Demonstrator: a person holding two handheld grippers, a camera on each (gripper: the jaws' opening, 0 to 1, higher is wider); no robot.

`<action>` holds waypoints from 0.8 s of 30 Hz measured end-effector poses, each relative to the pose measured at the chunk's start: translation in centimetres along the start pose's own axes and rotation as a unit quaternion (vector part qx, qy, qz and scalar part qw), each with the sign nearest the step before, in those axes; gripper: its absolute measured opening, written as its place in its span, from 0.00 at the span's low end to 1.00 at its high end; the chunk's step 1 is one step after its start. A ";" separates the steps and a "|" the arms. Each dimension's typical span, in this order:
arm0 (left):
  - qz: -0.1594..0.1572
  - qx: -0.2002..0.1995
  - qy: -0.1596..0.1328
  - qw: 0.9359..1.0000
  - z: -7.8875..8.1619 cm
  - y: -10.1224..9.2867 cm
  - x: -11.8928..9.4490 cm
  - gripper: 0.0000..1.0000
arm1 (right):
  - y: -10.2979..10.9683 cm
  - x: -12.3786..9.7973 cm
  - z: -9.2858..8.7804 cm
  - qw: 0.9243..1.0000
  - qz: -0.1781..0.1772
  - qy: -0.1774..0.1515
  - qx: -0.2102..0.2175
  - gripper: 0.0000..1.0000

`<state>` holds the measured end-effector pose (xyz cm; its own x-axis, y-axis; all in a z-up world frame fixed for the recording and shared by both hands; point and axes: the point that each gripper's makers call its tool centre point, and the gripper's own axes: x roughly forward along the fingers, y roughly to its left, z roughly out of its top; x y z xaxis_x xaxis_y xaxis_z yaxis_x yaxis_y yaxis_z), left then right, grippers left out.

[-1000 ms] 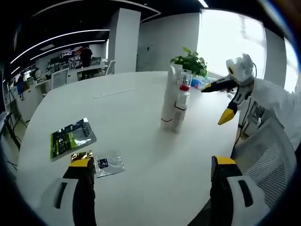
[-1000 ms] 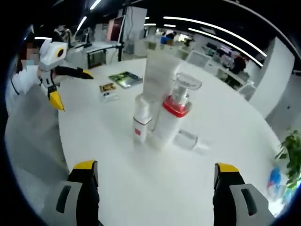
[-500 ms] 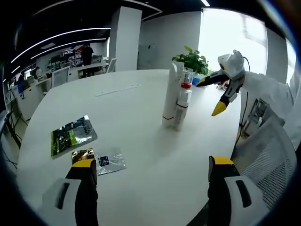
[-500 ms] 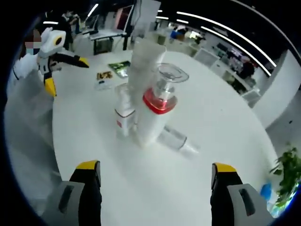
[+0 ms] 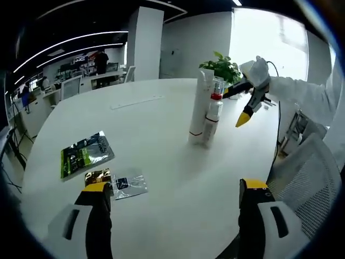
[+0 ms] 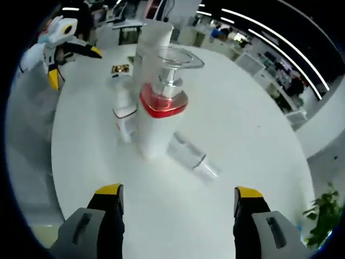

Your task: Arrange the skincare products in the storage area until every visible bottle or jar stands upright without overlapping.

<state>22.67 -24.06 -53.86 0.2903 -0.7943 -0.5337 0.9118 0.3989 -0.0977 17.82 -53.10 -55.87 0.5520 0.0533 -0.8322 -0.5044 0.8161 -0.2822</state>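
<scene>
On the round white table [image 5: 151, 129] stand a tall white tube [image 5: 198, 108], a small white bottle [image 5: 212, 123] and a red-collared pump bottle [image 5: 216, 94] in a tight group. In the right gripper view the pump bottle [image 6: 159, 116] with its clear cap is close ahead, the tall tube [image 6: 149, 48] and small bottle [image 6: 124, 118] behind it, and a clear bottle [image 6: 191, 158] lies on its side to the right. My right gripper [image 6: 178, 202] is open just short of them; it also appears as the right gripper [image 5: 241, 103] beside the group. My left gripper [image 5: 172, 194] is open, far back.
Flat sachets lie near the left jaw: a green one [image 5: 83, 154], a gold one [image 5: 97, 177] and a clear one [image 5: 127, 184]. A potted plant [image 5: 222, 67] stands at the far table edge. A mesh chair [image 5: 312, 178] is at the right. A person in white holds the left gripper [image 6: 59, 46].
The right gripper has moved closer to and above the bottle group, which now looms larger in its view. The left gripper has barely moved.
</scene>
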 end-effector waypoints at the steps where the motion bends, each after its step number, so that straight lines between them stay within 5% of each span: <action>1: 0.000 0.000 0.001 1.000 0.0 -0.1 0.0 0.94 | -0.2 0.3 -0.1 1.000 0.003 0.002 -0.003 0.78; 9: 0.000 0.002 0.005 1.000 -0.2 -0.1 0.1 0.93 | -0.9 1.7 0.1 0.997 0.041 0.013 -0.068 0.82; 24: 0.006 -0.009 0.009 1.000 -0.6 0.5 0.1 0.92 | -2.4 3.7 -0.1 0.990 0.086 0.035 -0.107 0.81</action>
<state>22.96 -23.71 -54.42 0.2955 -0.7814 -0.5496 0.9029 0.4164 -0.1065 21.00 -54.91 -58.34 0.4023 0.1347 -0.9055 -0.7198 0.6578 -0.2219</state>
